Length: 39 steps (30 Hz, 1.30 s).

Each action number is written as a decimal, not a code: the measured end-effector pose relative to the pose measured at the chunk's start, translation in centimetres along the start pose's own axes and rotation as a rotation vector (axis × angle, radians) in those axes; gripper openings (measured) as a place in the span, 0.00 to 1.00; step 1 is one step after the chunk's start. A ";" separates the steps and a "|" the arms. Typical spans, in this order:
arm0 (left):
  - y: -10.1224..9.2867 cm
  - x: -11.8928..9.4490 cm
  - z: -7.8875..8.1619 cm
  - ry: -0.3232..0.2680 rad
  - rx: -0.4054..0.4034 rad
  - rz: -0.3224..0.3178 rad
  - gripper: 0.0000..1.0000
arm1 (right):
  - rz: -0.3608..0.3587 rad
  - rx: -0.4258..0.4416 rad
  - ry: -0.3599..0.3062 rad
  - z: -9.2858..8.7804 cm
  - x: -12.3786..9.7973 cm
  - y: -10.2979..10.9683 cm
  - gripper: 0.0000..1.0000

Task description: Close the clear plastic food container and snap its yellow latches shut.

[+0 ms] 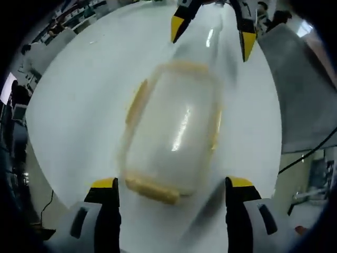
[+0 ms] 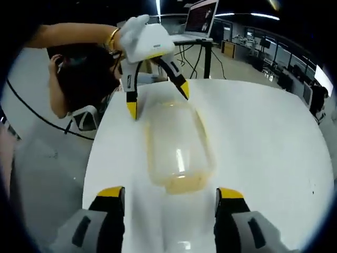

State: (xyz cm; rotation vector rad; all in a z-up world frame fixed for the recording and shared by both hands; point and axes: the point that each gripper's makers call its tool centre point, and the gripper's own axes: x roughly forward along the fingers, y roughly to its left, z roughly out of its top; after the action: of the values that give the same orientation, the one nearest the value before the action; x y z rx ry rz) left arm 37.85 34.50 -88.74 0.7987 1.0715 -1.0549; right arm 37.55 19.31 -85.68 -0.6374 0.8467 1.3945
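Note:
A clear plastic food container [image 1: 171, 132] with its lid on lies lengthwise on the white table [image 1: 79, 105], blurred by motion. Yellow latches show along its edges, one at the near end [image 1: 150, 188] and one on the left side [image 1: 138, 100]. My left gripper [image 1: 172, 188] is open, its yellow-tipped jaws straddling the near end. The right gripper [image 1: 210, 29] is open at the far end. In the right gripper view the container [image 2: 176, 150] lies between my right gripper [image 2: 171, 197], open, and the left gripper [image 2: 158, 100], open over the far end.
A person [image 2: 79, 68] leans beside the table's far left corner, a hand holding the left gripper. A laptop [image 2: 202, 18] stands on a desk behind. A grey surface [image 1: 303, 95] lies past the table's right edge, with a black cable [image 1: 310, 153] hanging by it.

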 end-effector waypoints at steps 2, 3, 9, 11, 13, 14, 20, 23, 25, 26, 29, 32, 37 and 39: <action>-0.4 0.2 0.3 -0.013 -0.022 -0.019 0.82 | -0.018 -0.027 0.033 -0.2 0.6 -0.3 0.69; -0.5 0.4 0.6 -0.029 -0.021 -0.025 0.81 | -0.021 -0.045 0.039 -0.2 0.9 -0.3 0.69; -0.1 0.5 0.7 -0.033 -0.010 -0.018 0.81 | -0.003 -0.040 0.084 -0.5 2.6 -0.5 0.68; 0.0 0.5 0.6 -0.038 -0.010 -0.018 0.80 | -0.006 -0.039 0.089 -0.5 2.8 -0.6 0.66; -0.1 0.5 0.6 -0.041 -0.006 -0.020 0.80 | -0.002 -0.055 0.102 -0.7 2.9 -0.6 0.64; -0.1 0.5 0.5 -0.040 -0.001 -0.021 0.80 | -0.001 -0.062 0.112 -0.8 3.0 -0.6 0.62; 0.2 0.4 0.3 -0.040 0.017 -0.028 0.78 | -0.008 -0.079 0.121 -1.1 3.0 -1.3 0.54; 0.2 0.4 0.3 -0.041 0.016 -0.028 0.78 | -0.018 -0.095 0.121 -1.1 3.0 -1.7 0.49; 0.2 0.4 0.3 -0.042 0.016 -0.028 0.78 | -0.037 -0.123 0.134 -1.1 3.0 -2.1 0.44; 0.3 0.5 0.2 -0.042 0.016 -0.028 0.78 | -0.043 -0.126 0.136 -1.1 3.0 -2.3 0.41; 0.4 0.5 0.2 -0.046 0.017 -0.029 0.78 | -0.040 -0.108 0.132 -1.0 3.0 -2.4 0.40; 0.4 0.5 0.2 -0.045 0.011 -0.026 0.78 | -0.036 -0.123 0.138 -1.0 3.1 -2.4 0.39; 0.5 0.5 -0.1 -0.048 0.036 -0.036 0.77 | -0.019 -0.156 0.144 -0.9 3.1 -2.2 0.38; 0.4 0.4 -0.3 -0.025 0.071 -0.045 0.75 | -0.013 -0.162 0.142 -1.0 3.0 -2.2 0.38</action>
State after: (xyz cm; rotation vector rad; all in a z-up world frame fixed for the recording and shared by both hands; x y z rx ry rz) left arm 38.22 34.82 -89.21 0.8191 1.0394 -1.1438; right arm 39.55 20.06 -88.91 -0.8732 0.8453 1.4277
